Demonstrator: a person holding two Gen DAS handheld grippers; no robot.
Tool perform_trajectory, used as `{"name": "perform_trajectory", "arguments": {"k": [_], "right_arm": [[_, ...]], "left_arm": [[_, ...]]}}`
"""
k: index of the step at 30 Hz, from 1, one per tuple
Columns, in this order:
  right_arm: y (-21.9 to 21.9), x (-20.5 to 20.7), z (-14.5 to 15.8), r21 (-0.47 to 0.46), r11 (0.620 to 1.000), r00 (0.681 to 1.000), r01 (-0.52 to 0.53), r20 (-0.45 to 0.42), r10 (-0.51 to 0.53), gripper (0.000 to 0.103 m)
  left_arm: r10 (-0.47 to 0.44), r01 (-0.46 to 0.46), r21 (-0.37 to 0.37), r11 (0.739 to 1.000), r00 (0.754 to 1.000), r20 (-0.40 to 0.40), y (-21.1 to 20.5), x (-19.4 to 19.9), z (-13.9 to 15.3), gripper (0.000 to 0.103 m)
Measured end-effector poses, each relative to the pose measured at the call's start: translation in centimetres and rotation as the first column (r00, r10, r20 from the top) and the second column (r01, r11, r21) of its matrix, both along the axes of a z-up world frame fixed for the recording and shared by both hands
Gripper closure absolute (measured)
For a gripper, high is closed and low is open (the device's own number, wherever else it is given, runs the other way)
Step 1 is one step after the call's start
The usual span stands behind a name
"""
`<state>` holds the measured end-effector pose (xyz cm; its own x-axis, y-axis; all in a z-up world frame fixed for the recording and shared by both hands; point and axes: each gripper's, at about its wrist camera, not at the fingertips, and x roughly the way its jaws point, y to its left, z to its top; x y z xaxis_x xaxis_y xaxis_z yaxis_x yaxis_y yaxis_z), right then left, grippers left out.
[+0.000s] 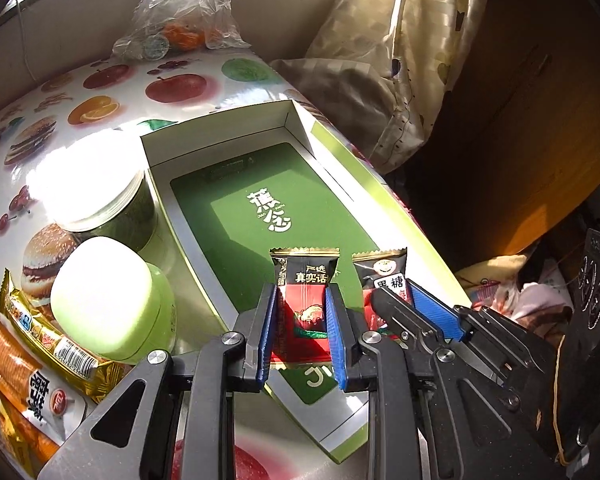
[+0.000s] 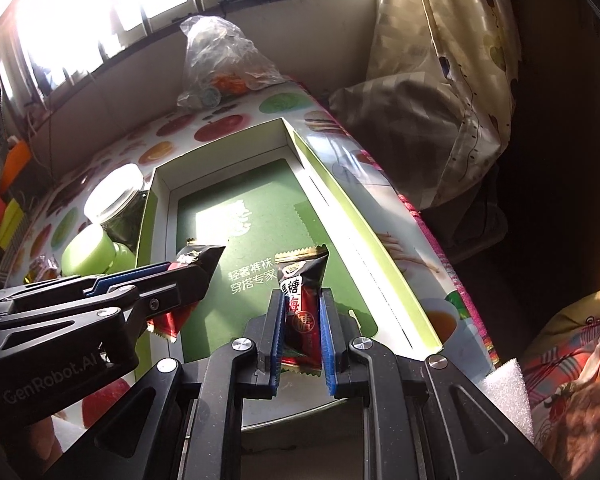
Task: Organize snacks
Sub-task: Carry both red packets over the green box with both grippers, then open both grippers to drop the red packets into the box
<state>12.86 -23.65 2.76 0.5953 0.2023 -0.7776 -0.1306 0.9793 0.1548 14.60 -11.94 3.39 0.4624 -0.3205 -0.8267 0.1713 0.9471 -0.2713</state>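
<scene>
An open box (image 1: 296, 128) with a green bottom lies on the fruit-print table, also seen as the box (image 2: 156, 184) in the right wrist view. My left gripper (image 1: 302, 300) is shut on a black-and-red snack packet (image 1: 302, 280), held upright over the box's near end. Right beside it, my right gripper (image 2: 300, 300) is shut on a second black-and-red packet (image 2: 302, 280) with a white label. The right gripper (image 1: 396, 300) and its packet (image 1: 382, 270) show at the right of the left wrist view. The left gripper (image 2: 180, 270) and its packet (image 2: 198, 258) show at the left of the right wrist view.
Left of the box stand a clear jar (image 1: 112, 196) and a pale green tub (image 1: 108, 300), with orange and gold snack packs (image 1: 48, 344) near them. A plastic bag of fruit (image 1: 180, 12) sits at the table's far end. A curtain and bedding (image 1: 384, 60) hang off the right edge.
</scene>
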Motion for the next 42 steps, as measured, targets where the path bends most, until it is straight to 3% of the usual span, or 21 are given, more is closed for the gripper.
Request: {"name": "perform_trajectory", "arguments": {"k": [11,13,15,22,42], "right_arm": [[0.3,-0.2,0.2,-0.022,1.000,1.000,0.010,0.000,-0.010,0.078],[0.3,-0.3,0.3,-0.024,1.000,1.000,0.010,0.000,-0.010,0.076],[0.3,-0.5,0.5,-0.025,1.000,1.000,0.012,0.004,-0.012,0.074],[0.2,-1.5,1.7,-0.012,1.000,0.999,0.025,0.032,-0.024,0.064],[3.6,-5.4,5.0,0.011,0.998,0.992,-0.054,0.113,0.052,0.058]], "left_arm": [[0.004,-0.004,0.001,1.000,1.000,-0.006,0.3,0.0,-0.1,0.074],[0.005,-0.005,-0.001,1.000,1.000,0.002,0.4,-0.2,0.1,0.069],[0.005,-0.005,-0.012,1.000,1.000,0.011,0.6,-0.6,0.5,0.057],[0.022,-0.022,-0.004,1.000,0.998,0.059,1.5,-2.2,2.1,0.056],[0.117,-0.131,0.067,0.989,0.976,0.183,6.8,-9.2,5.1,0.056]]}}
